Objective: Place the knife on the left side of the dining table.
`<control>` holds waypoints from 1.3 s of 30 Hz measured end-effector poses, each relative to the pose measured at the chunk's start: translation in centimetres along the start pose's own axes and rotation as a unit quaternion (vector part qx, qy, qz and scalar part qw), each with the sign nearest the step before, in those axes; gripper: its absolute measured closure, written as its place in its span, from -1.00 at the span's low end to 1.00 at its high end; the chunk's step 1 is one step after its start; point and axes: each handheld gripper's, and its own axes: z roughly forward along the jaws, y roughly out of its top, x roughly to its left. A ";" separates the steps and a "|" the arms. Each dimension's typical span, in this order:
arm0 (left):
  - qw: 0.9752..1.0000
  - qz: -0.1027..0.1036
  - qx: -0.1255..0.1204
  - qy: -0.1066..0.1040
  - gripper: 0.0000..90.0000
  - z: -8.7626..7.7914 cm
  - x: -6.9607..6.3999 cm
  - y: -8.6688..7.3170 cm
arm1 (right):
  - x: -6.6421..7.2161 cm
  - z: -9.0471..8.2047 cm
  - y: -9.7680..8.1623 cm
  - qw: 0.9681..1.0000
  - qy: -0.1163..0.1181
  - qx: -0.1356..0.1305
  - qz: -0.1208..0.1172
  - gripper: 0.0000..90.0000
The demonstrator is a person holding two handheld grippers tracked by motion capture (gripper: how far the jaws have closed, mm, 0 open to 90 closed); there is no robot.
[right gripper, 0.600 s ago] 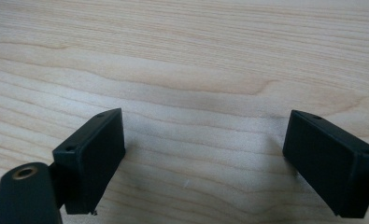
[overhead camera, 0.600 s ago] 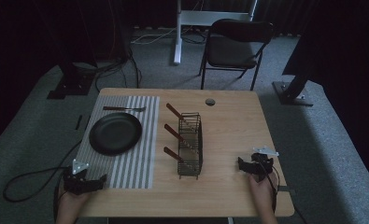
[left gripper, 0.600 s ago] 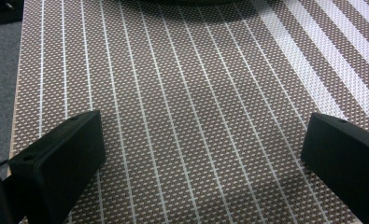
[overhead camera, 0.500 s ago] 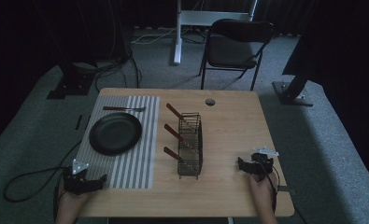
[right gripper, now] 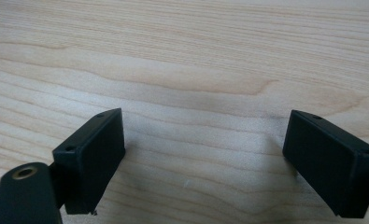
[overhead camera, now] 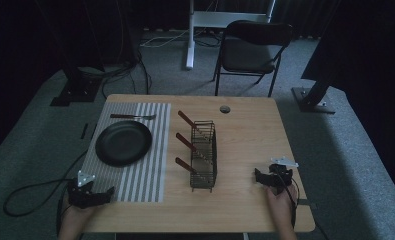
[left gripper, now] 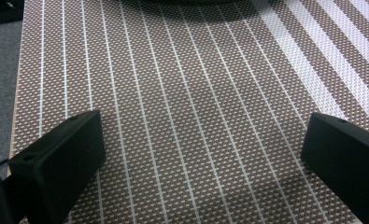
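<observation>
Wooden surface (overhead camera: 245, 145), unchanged over the last half-second: left gripper (overhead camera: 105, 192) and right gripper (overhead camera: 257, 176) rest at its near corners, jaws wide, empty. Wire rack (overhead camera: 204, 155) stands mid-surface; nothing begun.

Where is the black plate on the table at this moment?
In the high view, the black plate lies on the striped placemat at the table's left side, beside the wire rack.
</observation>
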 end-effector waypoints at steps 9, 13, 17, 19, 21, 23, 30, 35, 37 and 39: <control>1.000 0.001 -0.001 -0.001 -0.98 0.0 0.0 0.0 | 0.0 0.0 0.0 1.000 0.000 0.000 0.000 -0.73; 1.000 0.004 -0.003 -0.004 -0.94 -0.2 0.2 -0.1 | 0.0 0.0 0.0 1.000 0.000 0.000 0.000 -0.74; 1.000 0.006 0.001 -0.007 -0.94 -0.2 0.2 0.0 | 0.0 0.0 0.0 1.000 0.000 0.000 0.000 -0.73; 1.000 0.007 0.002 -0.010 -0.94 -0.2 0.3 0.0 | 0.0 0.0 0.0 1.000 0.000 0.000 0.000 -0.74; 1.000 0.011 0.003 -0.017 -0.94 -0.4 0.2 0.0 | 0.0 0.0 0.0 1.000 0.000 0.000 0.000 -0.73; 1.000 0.010 0.000 -0.020 -0.94 -0.6 0.1 0.2 | 0.0 0.0 0.0 1.000 0.000 0.000 0.000 -0.73; 0.999 0.023 -0.006 -0.030 -0.94 -1.0 -0.6 0.9 | 0.0 0.0 0.0 1.000 0.000 0.000 0.000 -0.74; 0.998 0.028 -0.014 -0.049 -0.93 -1.0 -1.2 1.2 | 0.0 0.0 0.0 1.000 0.000 0.000 0.000 -0.73; 0.998 0.031 -0.020 -0.057 -0.93 -1.1 -1.4 1.4 | 0.0 0.0 0.0 1.000 0.000 0.000 0.000 -0.73; 0.997 0.035 -0.021 -0.059 -0.93 -1.2 -1.5 1.6 | 0.0 0.0 0.0 1.000 0.000 0.000 0.000 -0.73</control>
